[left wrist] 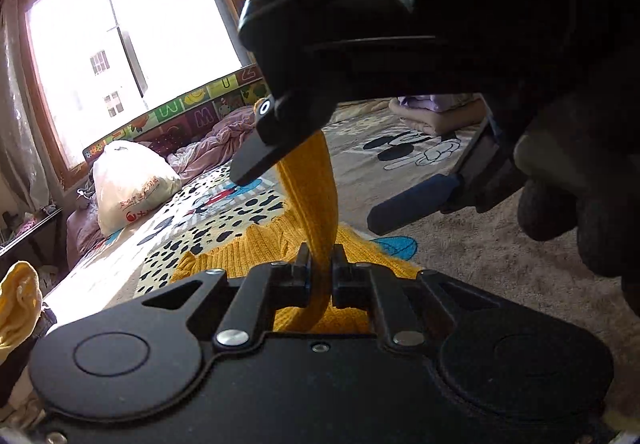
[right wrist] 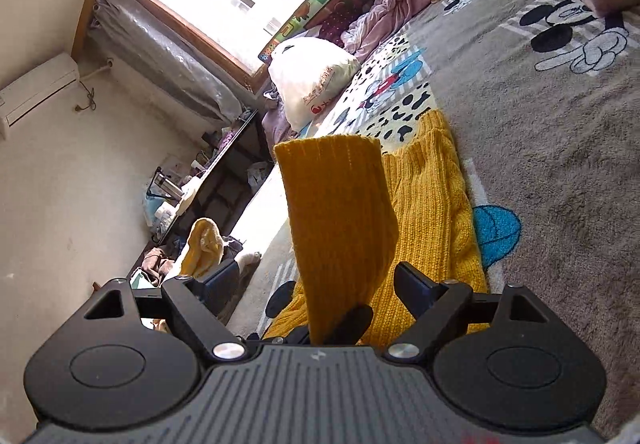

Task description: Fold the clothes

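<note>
Left gripper: jaws pressed together on a strip of the mustard-yellow knit sweater, which rises between them toward the right gripper overhead. The rest of the sweater lies on the cartoon-print bed cover, just beyond the jaws.

Right gripper: jaws spread wide, one on each side of the raised sweater piece without pinching it; the fabric runs down to the left gripper's fingers, partly visible at the lower centre. The remaining knit lies flat on the bed cover, which carries a mouse cartoon figure and black spots.

Containers: a white plastic bag, full and closed, stands at the far edge of the bed; its red printing is too small to read. Its contents are hidden.

Writing: the padded alphabet board under the window shows the letters U, W, M and Z.
</note>
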The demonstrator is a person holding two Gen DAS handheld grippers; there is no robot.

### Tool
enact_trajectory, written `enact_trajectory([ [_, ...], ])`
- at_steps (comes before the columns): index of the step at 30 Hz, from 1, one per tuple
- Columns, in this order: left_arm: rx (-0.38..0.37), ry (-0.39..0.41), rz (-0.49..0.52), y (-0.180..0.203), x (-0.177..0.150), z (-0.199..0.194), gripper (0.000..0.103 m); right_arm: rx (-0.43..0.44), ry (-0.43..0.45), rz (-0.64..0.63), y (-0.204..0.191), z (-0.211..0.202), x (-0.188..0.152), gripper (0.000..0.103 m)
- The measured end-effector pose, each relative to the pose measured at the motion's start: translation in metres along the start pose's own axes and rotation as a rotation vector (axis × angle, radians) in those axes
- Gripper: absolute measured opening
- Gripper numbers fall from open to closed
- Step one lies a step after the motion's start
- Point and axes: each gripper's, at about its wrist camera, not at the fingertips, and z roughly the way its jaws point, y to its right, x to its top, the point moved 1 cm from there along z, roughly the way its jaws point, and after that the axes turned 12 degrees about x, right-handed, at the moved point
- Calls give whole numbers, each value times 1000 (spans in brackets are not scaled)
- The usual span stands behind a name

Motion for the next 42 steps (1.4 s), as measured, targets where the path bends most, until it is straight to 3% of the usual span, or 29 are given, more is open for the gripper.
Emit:
enact_trajectory([
  [1, -20, 2, 5, 2, 0, -1, 7, -4, 2, 16, 6, 0, 2, 75],
  [3, -67, -9, 16, 5, 0, -2, 8, -4, 8, 60, 19, 0, 5, 49],
  [5, -99, -14, 9, 1, 2, -5, 10, -25, 17, 110, 33, 0, 8, 36],
  [7, -171, -21, -52, -14, 4, -9, 24, -36, 30, 130, 41, -1, 11, 28],
  [10, -245, -7, -301, -70, 4, -15, 30, -40, 48, 104, 39, -2, 19, 18],
  [13, -216, -16, -596, -139, -16, -17, 30, -21, 76, 70, 31, -3, 31, 13],
  [16, -143, -75, -783, -187, -45, -19, 28, -11, 101, 40, 24, -4, 47, 13],
  [18, -136, -127, -827, -203, -58, -18, 28, -11, 117, 24, 22, -5, 56, 12],
  [22, -162, -187, -789, -195, -64, -26, 28, -32, 132, -4, 20, -6, 74, 12],
  [26, -252, -193, -710, -170, -56, -26, 28, -85, 124, -16, 29, -8, 78, 12],
  [31, -316, -244, -482, -129, -51, -13, 28, -115, 120, 9, 47, -19, 68, 12],
  [34, -277, -314, -256, -102, -57, -6, 28, -105, 100, 12, 51, -21, 61, 12],
  [35, -273, -319, -227, -98, -60, -5, 28, -101, 93, 12, 52, -21, 59, 12],
  [40, -306, -303, -306, -111, -65, -9, 28, -100, 76, 25, 59, -24, 51, 12],
  [42, -323, -279, -416, -127, -66, -12, 28, -90, 90, 33, 61, -30, 50, 12],
])
